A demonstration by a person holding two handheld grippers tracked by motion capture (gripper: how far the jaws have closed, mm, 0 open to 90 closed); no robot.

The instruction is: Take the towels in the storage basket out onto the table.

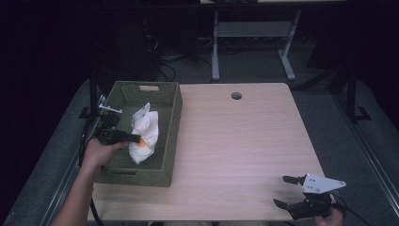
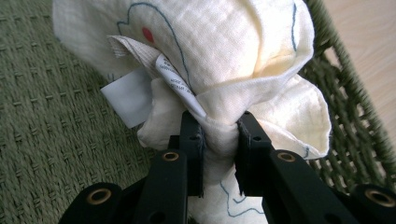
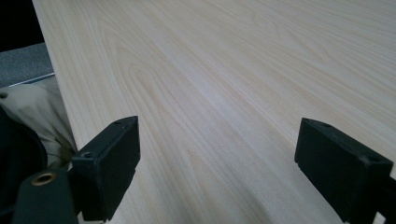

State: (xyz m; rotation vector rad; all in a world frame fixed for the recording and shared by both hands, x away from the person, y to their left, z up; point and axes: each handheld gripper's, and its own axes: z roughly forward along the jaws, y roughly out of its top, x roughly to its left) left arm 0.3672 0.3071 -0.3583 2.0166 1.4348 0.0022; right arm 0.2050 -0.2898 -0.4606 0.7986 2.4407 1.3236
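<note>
A cream-white cloth [image 1: 144, 133] with blue stitched outlines and a red dot hangs bunched inside the green woven basket [image 1: 170, 101] at the table's left. My left gripper [image 1: 135, 138] is shut on a fold of that cloth [image 2: 224, 56]; in the left gripper view the fabric is pinched between the two black pads [image 2: 192, 140], with white care labels [image 2: 127, 95] sticking out at the left. My right gripper [image 1: 286, 191] rests low over the table's front right corner, jaws wide apart and nothing but bare wood between them [image 3: 217, 158].
The basket fills the left part of the light wooden table [image 1: 235, 141]. A round cable hole [image 1: 236, 95] sits near the far edge. Beyond the table stand grey desk legs [image 1: 215, 52] and cables on a dark floor.
</note>
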